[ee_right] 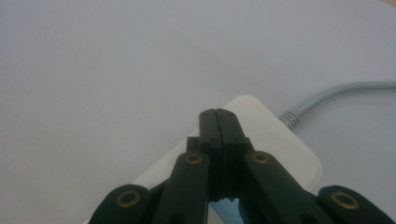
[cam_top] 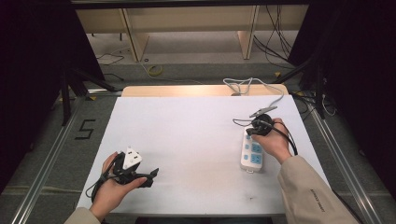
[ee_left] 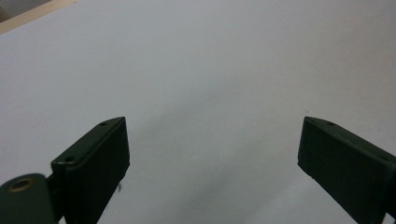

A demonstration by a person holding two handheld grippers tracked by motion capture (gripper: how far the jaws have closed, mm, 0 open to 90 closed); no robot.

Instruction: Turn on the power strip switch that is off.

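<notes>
A white power strip with blue sockets lies on the right side of the white table. Its grey cable runs off toward the far edge. My right gripper hovers over the strip's far end. In the right gripper view its jaws are pressed together with nothing between them, just above the power strip, and the cable leaves to the right. My left gripper sits near the front left of the table, well away from the strip. It is open over bare table.
A wooden board borders the table's far edge, where the cable loops. Dark stands and loose wires lie on the floor beyond. Metal rails run along both sides of the table.
</notes>
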